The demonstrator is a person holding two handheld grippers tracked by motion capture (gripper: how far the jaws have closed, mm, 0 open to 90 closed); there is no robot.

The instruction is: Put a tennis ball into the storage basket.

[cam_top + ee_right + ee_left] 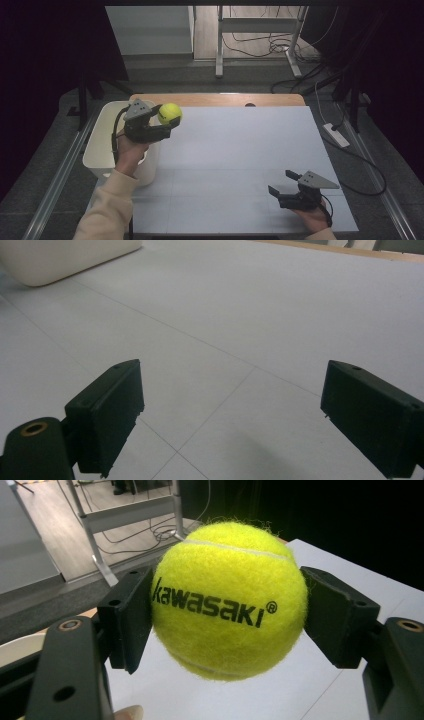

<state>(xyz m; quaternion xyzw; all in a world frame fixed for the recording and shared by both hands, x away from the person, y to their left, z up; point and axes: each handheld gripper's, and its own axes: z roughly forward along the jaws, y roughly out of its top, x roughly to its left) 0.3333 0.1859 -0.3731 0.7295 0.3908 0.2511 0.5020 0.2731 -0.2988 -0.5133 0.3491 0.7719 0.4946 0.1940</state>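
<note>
At about five o'clock on the table, nearest the person, the right gripper (283, 182) is held low over the white tabletop (240, 150), with its jaws spread wide and nothing between them. In the right gripper view, bare white surface crossed by thin seam lines is seen through the gap between the two black pads (107, 410).

Farther off, at about ten o'clock, the left gripper (167, 117) is held up by a hand in a cream sleeve (107, 210). A yellow-green tennis ball (169, 113) is pinched between its jaws, clear of the tabletop. In the left gripper view the tennis ball (230, 600) is seen pressed on both flanks by the pads, the black lettering "kawasaki" turned toward the camera and a white seam curving across the top.

Just beside and below that hand, at about nine o'clock, a white plastic bin (102, 135) is set against the table's left edge. At twelve o'clock a strip of bare wooden table edge (220, 99) is seen, and beyond it a white metal frame (260, 30) and loose cables (260, 47) are seen on the floor.
</note>
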